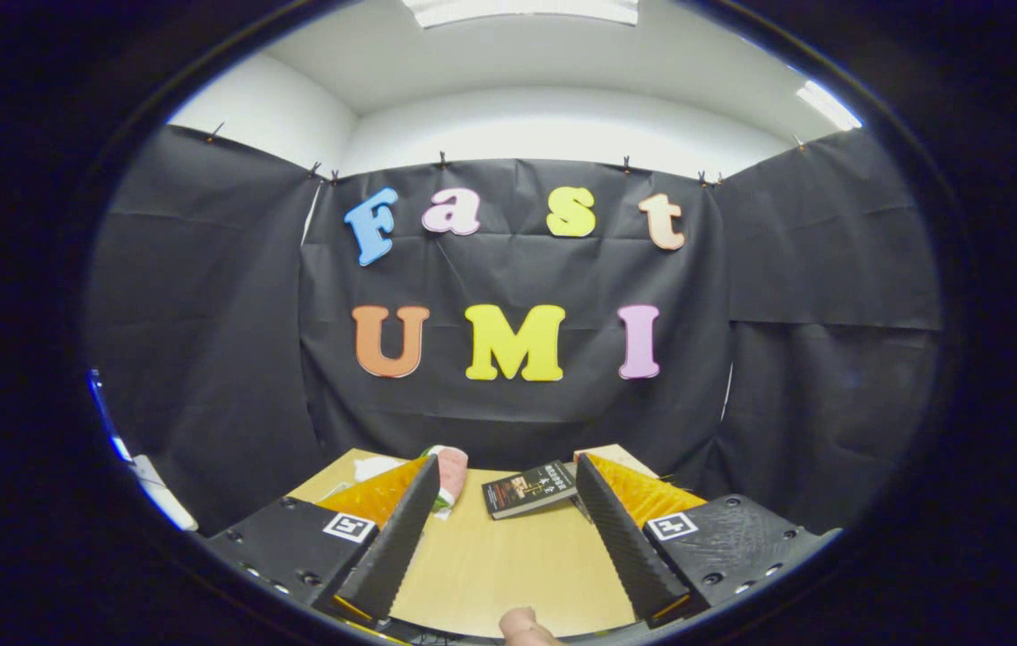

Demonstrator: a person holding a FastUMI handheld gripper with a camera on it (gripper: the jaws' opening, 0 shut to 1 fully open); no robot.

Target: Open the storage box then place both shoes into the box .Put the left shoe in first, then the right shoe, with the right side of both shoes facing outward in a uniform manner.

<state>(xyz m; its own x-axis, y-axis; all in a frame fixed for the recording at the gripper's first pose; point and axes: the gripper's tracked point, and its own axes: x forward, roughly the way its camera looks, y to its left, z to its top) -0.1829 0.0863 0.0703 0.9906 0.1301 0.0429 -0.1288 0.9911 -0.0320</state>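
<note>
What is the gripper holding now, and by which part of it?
Nothing is held. The gripper is open, its fingers spread apart over the bare wooden table. A dark book lies beyond the fingertips, untouched.

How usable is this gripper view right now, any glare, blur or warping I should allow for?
Gripper view: strong fisheye bending at the booth walls; ceiling lights blown out but no glare on the wooden table; open gripper fingers sharp; dark book beyond them slightly soft; fingertip blurred at the bottom.
</note>
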